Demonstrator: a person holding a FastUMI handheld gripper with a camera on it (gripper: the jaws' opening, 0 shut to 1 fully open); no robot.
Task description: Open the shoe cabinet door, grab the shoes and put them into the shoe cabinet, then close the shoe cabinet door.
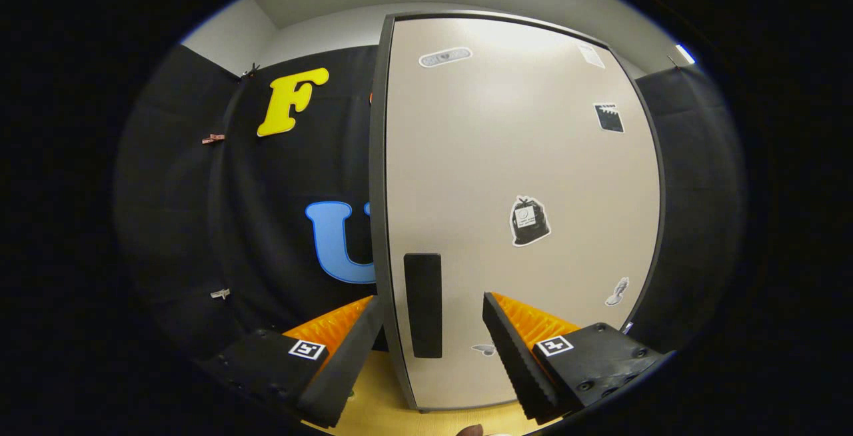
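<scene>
Between the spread fingers of the gripper [433,329] stood the tall beige shoe cabinet door with dark edging [520,156], its black rectangular handle [422,305] just ahead of them and nearer the left finger. The fingers were wide apart, holding and touching nothing. By my judgement the task had barely begun: opening, loading the shoes and closing all remained.

The shoe cabinet door [520,209] stands upright in the centre and right of the frame, its handle [422,305] low near its left edge. The hand-held gripper [433,326] straddles that edge at the bottom, fingers spread apart, the handle between them.
</scene>
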